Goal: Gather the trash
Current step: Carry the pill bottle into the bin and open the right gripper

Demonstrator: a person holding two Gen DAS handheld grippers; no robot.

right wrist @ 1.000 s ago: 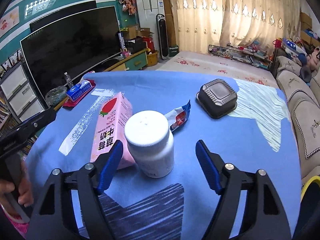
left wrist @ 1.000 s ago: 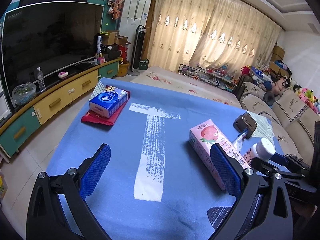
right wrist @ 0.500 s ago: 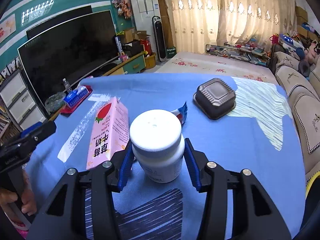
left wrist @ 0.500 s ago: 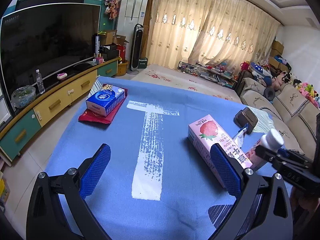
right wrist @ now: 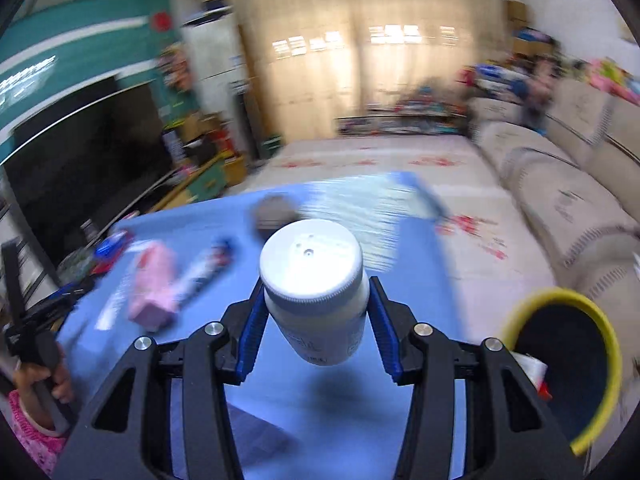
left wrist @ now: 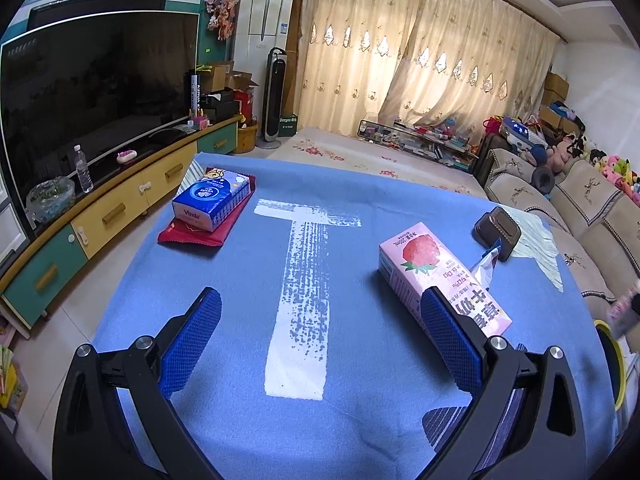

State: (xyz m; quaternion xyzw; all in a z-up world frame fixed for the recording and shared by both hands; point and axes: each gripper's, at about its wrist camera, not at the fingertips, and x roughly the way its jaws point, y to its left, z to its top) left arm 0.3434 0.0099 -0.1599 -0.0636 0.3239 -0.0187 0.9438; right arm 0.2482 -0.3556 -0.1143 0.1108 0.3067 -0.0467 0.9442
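My right gripper (right wrist: 316, 316) is shut on a white pill bottle (right wrist: 314, 280) and holds it in the air above the blue table's right part, near a yellow-rimmed bin (right wrist: 568, 352) at the lower right. My left gripper (left wrist: 320, 340) is open and empty over the table's front. A pink strawberry milk carton (left wrist: 436, 276) lies just beyond its right finger; it also shows blurred in the right wrist view (right wrist: 154, 284). A crumpled wrapper (left wrist: 486, 266) lies beside the carton, also in the right wrist view (right wrist: 206, 268).
A blue tissue pack (left wrist: 210, 200) on a red packet (left wrist: 192, 232) sits at the far left of the blue tablecloth (left wrist: 240, 280). A dark square box (left wrist: 498, 230) sits at the far right. A white T is marked mid-table. A sofa stands to the right.
My right gripper has lifted the white bottle off the table and swung it right toward the yellow-rimmed bin. The left gripper stays open and almost still.
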